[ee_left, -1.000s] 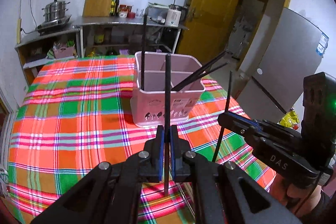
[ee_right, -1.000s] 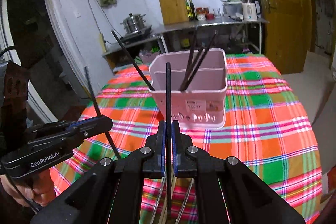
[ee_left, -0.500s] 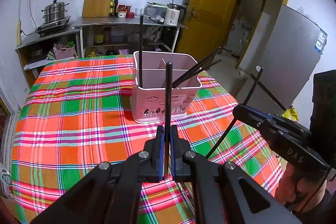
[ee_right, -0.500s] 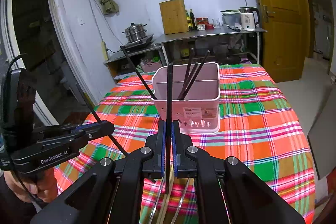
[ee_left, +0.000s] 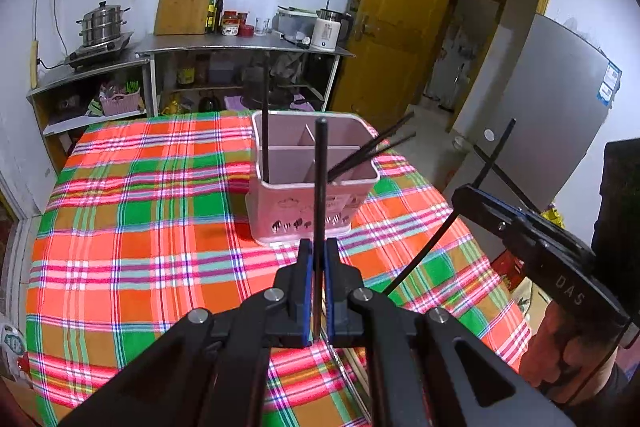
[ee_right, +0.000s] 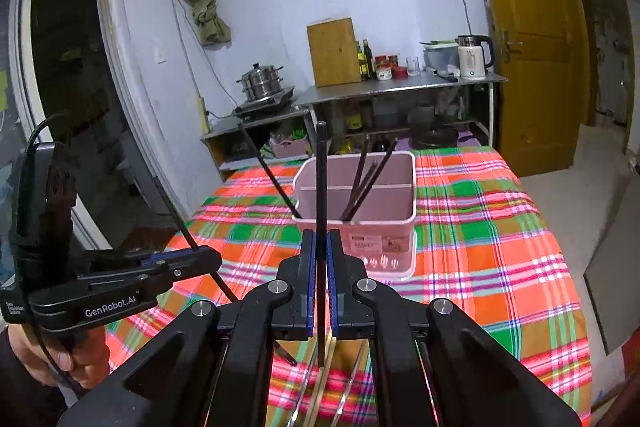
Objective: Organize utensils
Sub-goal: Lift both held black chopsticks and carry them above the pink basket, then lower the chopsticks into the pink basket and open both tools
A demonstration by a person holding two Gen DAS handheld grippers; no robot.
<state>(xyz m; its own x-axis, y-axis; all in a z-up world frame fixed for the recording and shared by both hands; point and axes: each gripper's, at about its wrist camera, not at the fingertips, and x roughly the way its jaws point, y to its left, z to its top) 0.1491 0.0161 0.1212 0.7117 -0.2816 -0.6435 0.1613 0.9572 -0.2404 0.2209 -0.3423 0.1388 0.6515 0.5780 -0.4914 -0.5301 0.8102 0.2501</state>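
A pink divided utensil holder (ee_left: 312, 199) stands on the plaid table; it also shows in the right wrist view (ee_right: 360, 219). Several black chopsticks lean inside it. My left gripper (ee_left: 316, 259) is shut on a black chopstick (ee_left: 320, 187) held upright, in front of the holder. My right gripper (ee_right: 320, 251) is shut on another black chopstick (ee_right: 321, 195), also upright, short of the holder. Each gripper appears in the other's view: the right one (ee_left: 464, 195) with its slanted chopstick, the left one (ee_right: 208, 259) likewise.
The plaid tablecloth (ee_left: 140, 227) covers the table. More utensils (ee_right: 344, 379) lie at the near edge below the right gripper. Metal shelves with a pot (ee_left: 102, 27), a cutting board and a kettle stand behind. A yellow door (ee_right: 536, 67) is at the right.
Both grippers have pulled back and up from the holder, each keeping its chopstick; the holder looks smaller and farther now.
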